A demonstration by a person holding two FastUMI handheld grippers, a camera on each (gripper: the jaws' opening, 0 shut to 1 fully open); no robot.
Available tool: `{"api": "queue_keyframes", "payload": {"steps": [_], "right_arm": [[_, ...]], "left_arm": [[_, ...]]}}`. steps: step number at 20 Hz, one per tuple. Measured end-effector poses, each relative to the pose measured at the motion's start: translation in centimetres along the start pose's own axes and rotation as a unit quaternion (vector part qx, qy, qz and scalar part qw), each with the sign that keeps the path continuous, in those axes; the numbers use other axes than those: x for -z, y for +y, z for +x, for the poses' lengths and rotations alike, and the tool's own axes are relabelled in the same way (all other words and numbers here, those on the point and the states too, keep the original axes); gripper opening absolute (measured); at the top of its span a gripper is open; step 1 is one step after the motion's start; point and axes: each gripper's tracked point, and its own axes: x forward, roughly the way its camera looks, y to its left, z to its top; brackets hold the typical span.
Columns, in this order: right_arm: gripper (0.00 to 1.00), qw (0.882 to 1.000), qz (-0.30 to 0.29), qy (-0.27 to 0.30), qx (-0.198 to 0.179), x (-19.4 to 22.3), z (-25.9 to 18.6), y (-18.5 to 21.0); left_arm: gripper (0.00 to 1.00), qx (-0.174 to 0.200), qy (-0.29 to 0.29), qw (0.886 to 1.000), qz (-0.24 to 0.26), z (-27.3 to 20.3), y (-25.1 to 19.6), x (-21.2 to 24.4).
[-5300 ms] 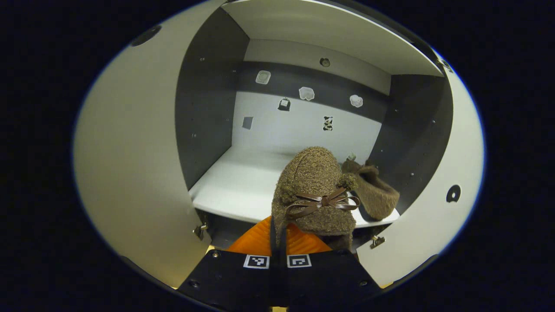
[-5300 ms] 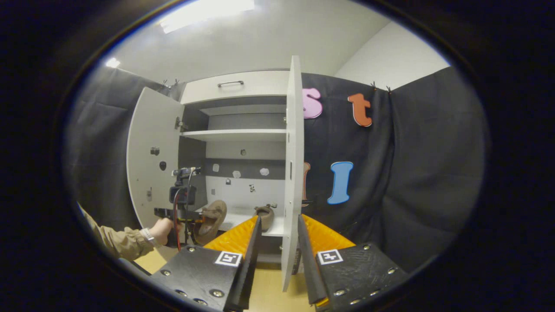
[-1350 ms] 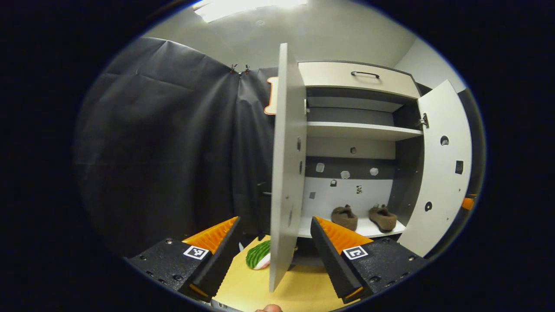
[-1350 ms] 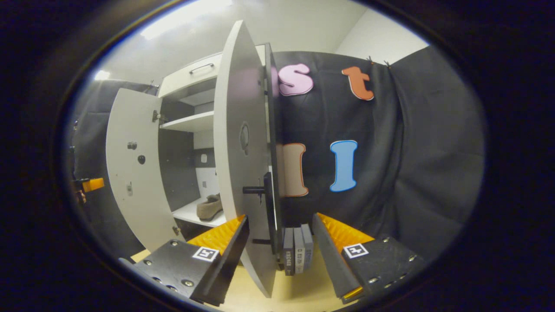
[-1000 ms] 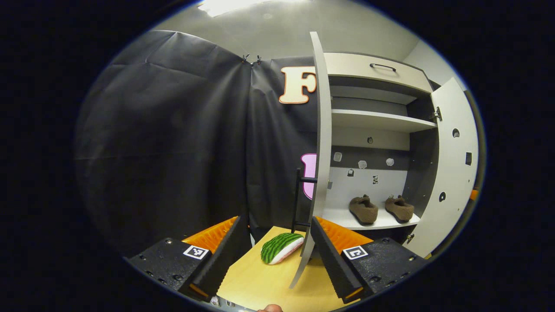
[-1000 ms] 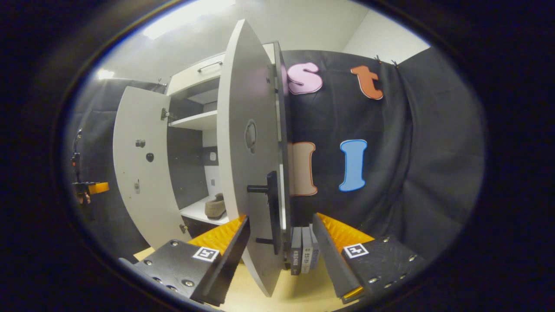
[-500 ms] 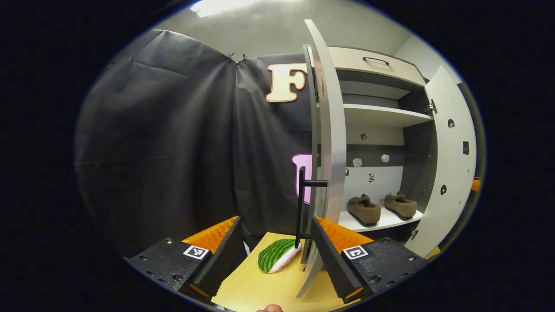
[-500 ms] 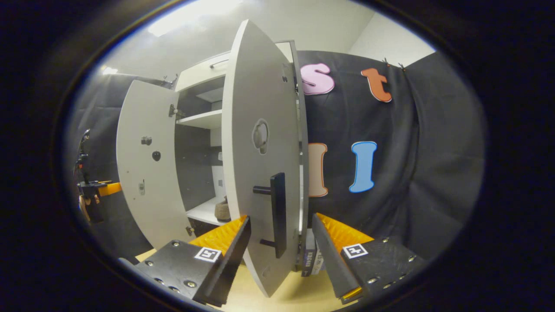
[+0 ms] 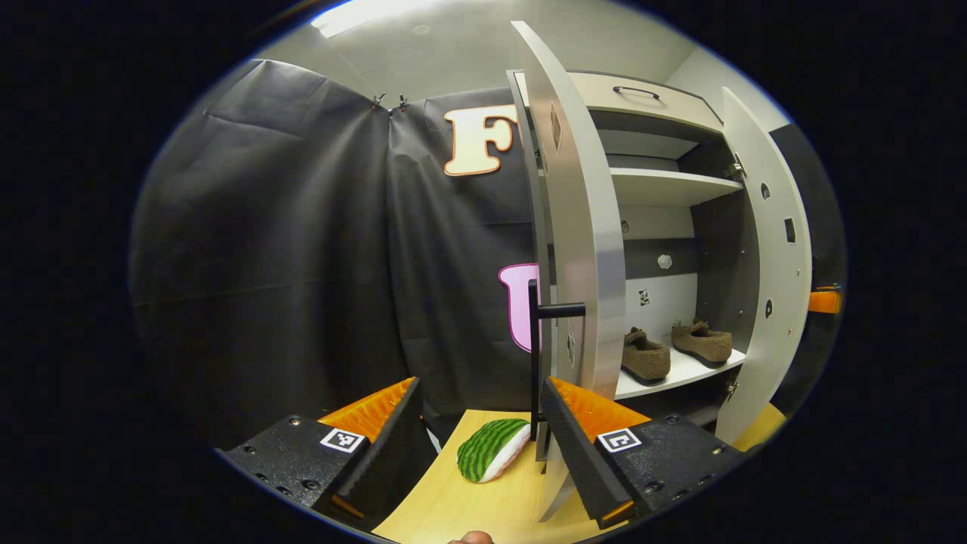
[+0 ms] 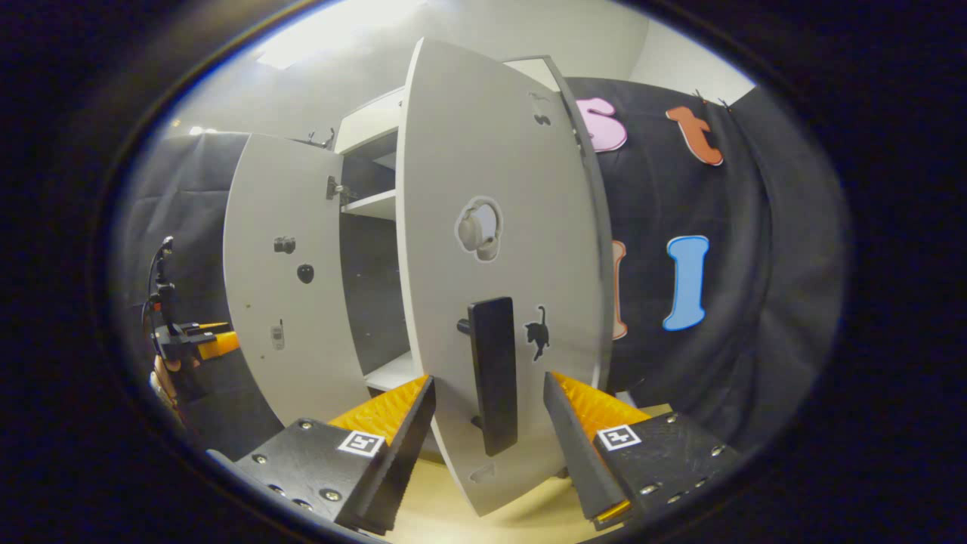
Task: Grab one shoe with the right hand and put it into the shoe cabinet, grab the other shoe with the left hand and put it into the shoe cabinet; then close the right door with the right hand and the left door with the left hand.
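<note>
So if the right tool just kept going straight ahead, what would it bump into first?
Most likely the black handle on the right door. It stands between the open fingers of the right tool, just ahead, though depth is hard to judge.

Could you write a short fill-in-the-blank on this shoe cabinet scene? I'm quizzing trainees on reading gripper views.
1. Both shoes sit on the cabinet's ____ shelf.
2. In the right gripper view, the right door's black handle lies ____ the open right gripper's fingers.
3. The left gripper is ____, with the left door in front of it.
4. A watermelon slice lies on the ____.

Missing words: lower; between; open; table
</note>
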Motion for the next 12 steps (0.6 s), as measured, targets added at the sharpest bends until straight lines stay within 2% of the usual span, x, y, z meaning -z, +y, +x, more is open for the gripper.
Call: {"api": "queue_keyframes", "payload": {"steps": [1, 3, 4, 5, 7, 8, 10, 12], "right_arm": [[0.87, 1.000, 0.001, 0.002, -0.003, 0.1, 0.7, 0.4], [0.87, 1.000, -0.006, 0.001, -0.003, 0.1, 2.1, 0.8], [0.87, 1.000, -0.011, 0.003, 0.002, 0.2, 2.7, 0.8], [0.80, 1.000, -0.016, 0.004, 0.007, 0.3, 3.3, 0.5], [0.94, 1.000, -0.016, 0.007, 0.005, 0.2, 4.4, 0.7], [0.90, 1.000, -0.016, 0.009, 0.004, 0.4, 5.2, 1.0], [0.93, 1.000, -0.019, 0.007, 0.005, 0.3, 6.0, 1.1], [0.93, 1.000, -0.014, 0.008, 0.006, 0.4, 6.7, 1.2]], "left_arm": [[0.94, 0.001, 0.001, 1.000, 0.002, 0.1, 0.1, 0.1], [0.97, 0.007, -0.002, 1.000, -0.001, 0.2, 0.0, 0.0], [0.94, 0.010, -0.002, 1.000, -0.004, 0.4, 0.0, 0.0], [0.94, 0.012, -0.002, 1.000, -0.008, 0.5, -0.1, 0.2], [0.94, 0.018, -0.001, 1.000, -0.019, 0.5, -0.1, 0.3], [0.94, 0.020, -0.001, 1.000, -0.023, 0.6, -0.1, 0.3], [0.96, 0.025, -0.001, 0.999, -0.028, 0.7, -0.1, 0.3], [0.93, 0.030, -0.001, 0.999, -0.034, 0.8, -0.1, 0.4]]}}
